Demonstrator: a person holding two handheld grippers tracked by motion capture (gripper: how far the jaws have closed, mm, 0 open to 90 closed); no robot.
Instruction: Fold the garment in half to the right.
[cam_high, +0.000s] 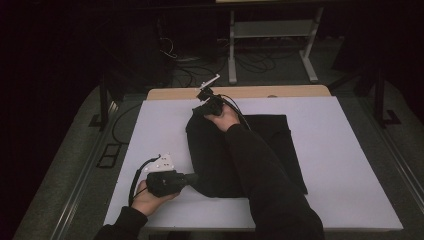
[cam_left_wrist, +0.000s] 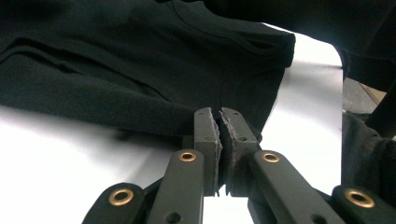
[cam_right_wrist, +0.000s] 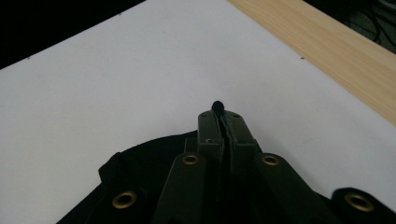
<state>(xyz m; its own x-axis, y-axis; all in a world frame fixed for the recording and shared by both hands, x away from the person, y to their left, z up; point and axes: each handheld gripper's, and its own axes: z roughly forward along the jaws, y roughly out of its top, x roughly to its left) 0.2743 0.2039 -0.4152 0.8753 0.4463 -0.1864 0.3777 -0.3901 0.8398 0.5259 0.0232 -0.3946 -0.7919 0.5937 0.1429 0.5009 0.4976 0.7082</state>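
Note:
A black garment (cam_high: 207, 155) lies partly folded on the white board (cam_high: 345, 155). My right gripper (cam_high: 199, 110) is at the garment's far left corner and shut on it. In the right gripper view a nub of black fabric pokes past the tips of the right gripper (cam_right_wrist: 219, 112), and the garment (cam_right_wrist: 135, 163) hangs below the jaws. My left gripper (cam_high: 194, 179) is at the near left edge. In the left gripper view the left gripper (cam_left_wrist: 219, 114) is shut at the hem of the garment (cam_left_wrist: 140, 60). The person's right sleeve (cam_high: 265, 175) covers the garment's middle.
The white board rests on a wooden table whose far edge (cam_high: 280, 91) shows as a light strip; that wooden edge (cam_right_wrist: 327, 56) appears again in the right gripper view. A metal frame (cam_high: 232, 50) and loose cables (cam_high: 250, 62) are on the floor behind the table.

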